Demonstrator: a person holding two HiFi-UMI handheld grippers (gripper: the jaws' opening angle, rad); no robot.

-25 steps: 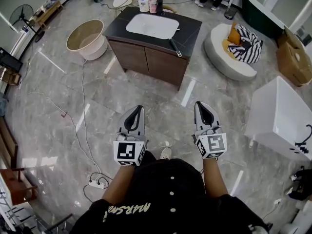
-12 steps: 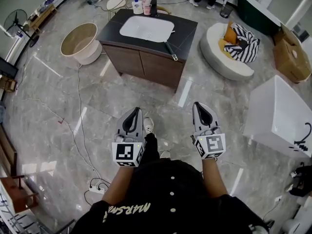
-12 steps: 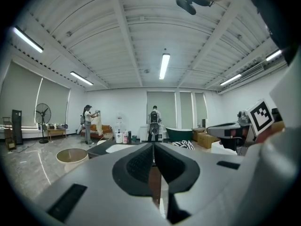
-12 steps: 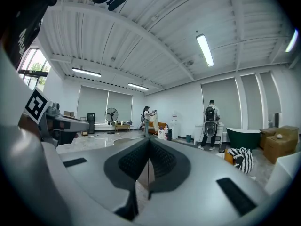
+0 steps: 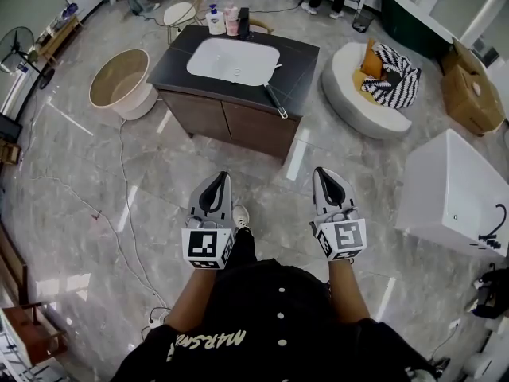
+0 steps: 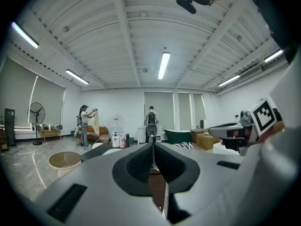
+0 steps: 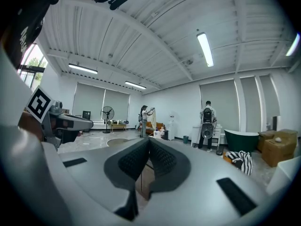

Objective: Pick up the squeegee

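Low in the centre of the head view, the left gripper (image 5: pixel 219 180) and the right gripper (image 5: pixel 323 175) both have their jaws pressed together, pinching nothing. Well apart, at upper centre, the squeegee (image 5: pixel 275 102) lies on the dark vanity top (image 5: pixel 306 58), beside the white basin (image 5: pixel 233 60).

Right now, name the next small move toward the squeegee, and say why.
Probably step closer to the vanity. The squeegee lies near its countertop's front right edge, well out of reach of both grippers. The right gripper and left gripper are shut and empty, so opening jaws can come afterwards.
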